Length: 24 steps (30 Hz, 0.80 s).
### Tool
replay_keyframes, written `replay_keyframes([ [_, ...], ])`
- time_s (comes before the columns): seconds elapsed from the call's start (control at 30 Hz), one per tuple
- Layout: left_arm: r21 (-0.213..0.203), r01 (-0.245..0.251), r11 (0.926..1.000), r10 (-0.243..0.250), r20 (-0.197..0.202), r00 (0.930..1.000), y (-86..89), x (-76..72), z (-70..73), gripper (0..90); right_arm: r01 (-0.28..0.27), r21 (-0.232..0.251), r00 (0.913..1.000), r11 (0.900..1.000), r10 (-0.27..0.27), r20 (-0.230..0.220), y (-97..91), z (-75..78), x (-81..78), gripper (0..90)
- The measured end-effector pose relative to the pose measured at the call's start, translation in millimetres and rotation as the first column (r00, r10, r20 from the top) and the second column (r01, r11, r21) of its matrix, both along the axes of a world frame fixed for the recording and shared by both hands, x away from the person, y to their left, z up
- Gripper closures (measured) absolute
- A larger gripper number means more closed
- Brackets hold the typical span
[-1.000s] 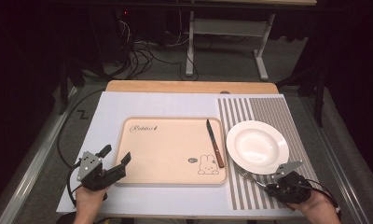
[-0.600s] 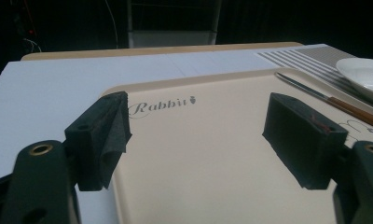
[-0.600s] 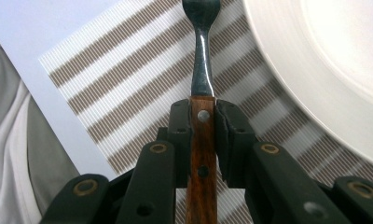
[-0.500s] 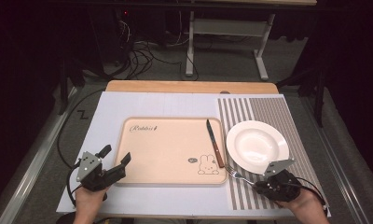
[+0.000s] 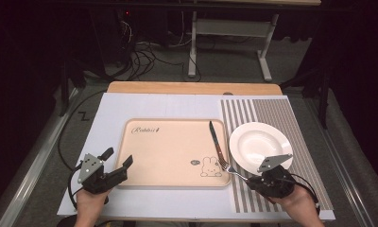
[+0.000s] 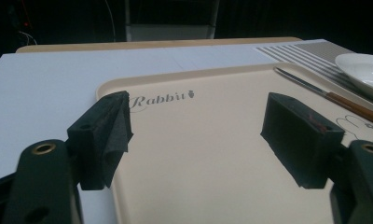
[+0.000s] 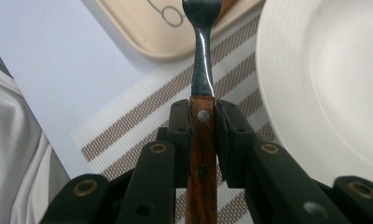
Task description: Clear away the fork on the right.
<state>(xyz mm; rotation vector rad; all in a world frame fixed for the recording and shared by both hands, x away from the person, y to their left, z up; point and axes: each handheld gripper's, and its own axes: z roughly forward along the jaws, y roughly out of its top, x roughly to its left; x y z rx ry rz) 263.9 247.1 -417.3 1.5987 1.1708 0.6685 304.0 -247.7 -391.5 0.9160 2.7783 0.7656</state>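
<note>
On the dark room's worktop, a knife lies on the tray. The right tool pinches a fork, its tines over the tray's near corner, not yet set down; the left tool stands spread.

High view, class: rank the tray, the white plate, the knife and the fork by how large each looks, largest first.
1. Tray
2. White plate
3. Knife
4. Fork: its handle is hidden in the right gripper, so its place after the knife is unsure.
</note>
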Motion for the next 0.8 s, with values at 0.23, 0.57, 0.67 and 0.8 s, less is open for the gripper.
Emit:
replay_keyframes([
  [0.23, 0.021, 0.000, 0.9998, 0.000, -0.001, 1.0000, -1.0, 0.0, -0.8, 24.6, 0.012, 0.020, 0.9999, 0.9997, -0.012, 0.005, 11.5, 5.8, 7.5, 79.1],
  [0.57, 0.035, 0.008, 0.9993, -0.008, 0.009, 0.9999, -1.9, -0.5, -1.3, 25.2, 0.015, 0.080, 0.9996, 0.9967, -0.017, 0.021, 26.7, 17.8, 17.8, 79.1],
  [0.67, 0.038, 0.013, 0.9992, -0.013, 0.010, 0.9999, -2.8, 0.0, -1.6, 25.4, 0.023, 0.085, 0.9996, 0.9961, -0.024, 0.010, 30.0, 18.2, 18.5, 79.1],
  [0.8, 0.035, 0.013, 0.9993, -0.013, 0.011, 0.9999, -2.2, -0.3, -1.3, 25.8, 0.022, 0.076, 0.9997, 0.9969, -0.023, 0.011, 36.2, 18.0, 21.9, 79.1],
])
